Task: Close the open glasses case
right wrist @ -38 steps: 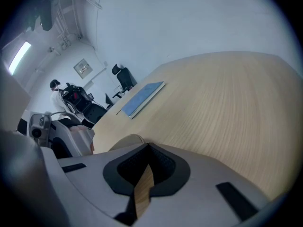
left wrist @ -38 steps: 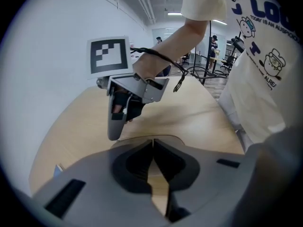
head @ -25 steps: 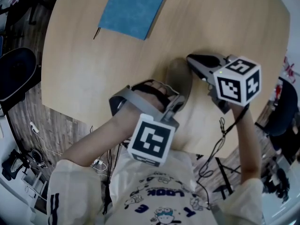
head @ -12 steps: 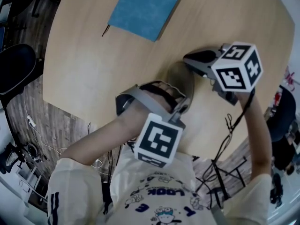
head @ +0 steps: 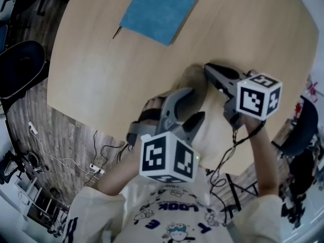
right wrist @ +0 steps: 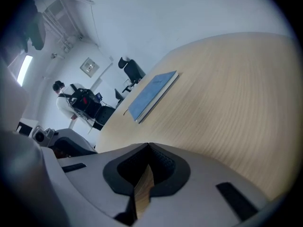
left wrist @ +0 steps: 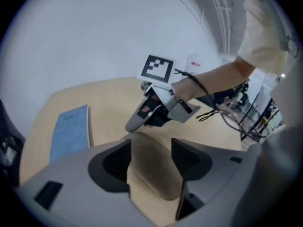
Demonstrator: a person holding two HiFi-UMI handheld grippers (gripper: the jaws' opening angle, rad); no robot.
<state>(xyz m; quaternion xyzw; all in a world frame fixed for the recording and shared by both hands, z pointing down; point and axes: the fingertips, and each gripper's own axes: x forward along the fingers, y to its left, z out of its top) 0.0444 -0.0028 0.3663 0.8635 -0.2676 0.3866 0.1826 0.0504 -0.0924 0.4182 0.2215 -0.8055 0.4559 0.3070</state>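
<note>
1. Table (head: pixel 101 70): pale wood with a rounded edge. A blue notebook (head: pixel 161 9) lies at the far side, well apart from the work.
2. Case (head: pixel 195 82): a tan, oval case lying on the table near the near-right edge, its long axis running near to far. From above it reads as one smooth rounded shell with the lid down or almost down. No view shows the seam, so I cannot tell whether it has latched.
3. Left gripper (head: pixel 188 108): it straddles the near end of the case. Its jaws have just been opening and now stand wide apart. In the left gripper view the case fills the space between the pads (left wrist: pixel 118 160), but they do not appear to press on it. Fingers released, nothing grasped.
4. Right gripper (head: pixel 207 67): its jaws are clenched together on nothing. The closed tip sits at the far end of the case, touching it or just beside it. Its own view shows only a thin tan sliver in the slit between the jaws.
5. Step in hand (judgement): the tail of the closing, letting go once the lid has been brought down.
6. Next move (judgement):
   - Check that the lid sits flush all round.
   - If it gapes, press the top with the closed right tip while the left jaws steady the sides.
   - If it holds, lift the left gripper straight clear so the open pads do not drag or tip the case.
</note>
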